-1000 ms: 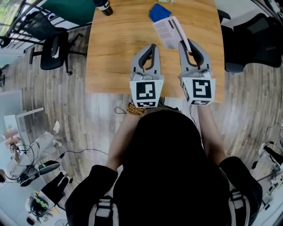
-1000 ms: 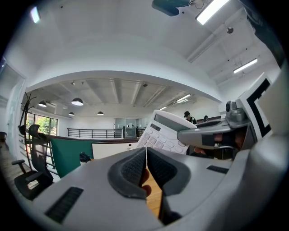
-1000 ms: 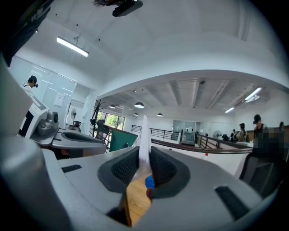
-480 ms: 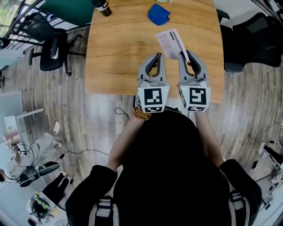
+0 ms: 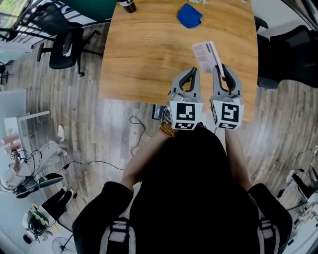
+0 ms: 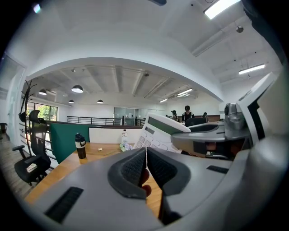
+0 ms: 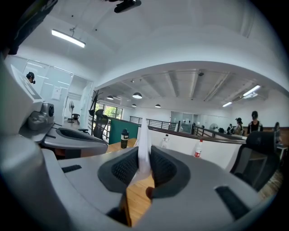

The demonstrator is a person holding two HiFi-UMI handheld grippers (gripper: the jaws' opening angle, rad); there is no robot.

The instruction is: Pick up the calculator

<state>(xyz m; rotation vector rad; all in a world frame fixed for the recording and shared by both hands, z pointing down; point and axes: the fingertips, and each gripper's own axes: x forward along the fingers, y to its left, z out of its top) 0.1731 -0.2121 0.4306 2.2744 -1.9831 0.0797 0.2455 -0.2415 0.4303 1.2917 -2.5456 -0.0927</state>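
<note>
The calculator (image 5: 207, 55) is white with a grey screen and hangs tilted above the wooden table (image 5: 144, 54). My right gripper (image 5: 222, 69) is shut on its near edge. In the right gripper view the calculator (image 7: 143, 146) shows edge-on between the two pads. The left gripper view shows the calculator's keys (image 6: 153, 135) just right of centre. My left gripper (image 5: 191, 72) stays close beside the right one, its jaws shut with nothing between them (image 6: 146, 155).
A blue cloth (image 5: 189, 15) lies at the table's far side, and a dark bottle (image 5: 127, 5) stands at the far left corner. Black office chairs (image 5: 62, 44) stand left and right of the table. People stand in the distance (image 6: 187, 113).
Both grippers have come back toward the table's near edge and sunk, staying side by side. The calculator has travelled with the right gripper, away from the blue cloth.
</note>
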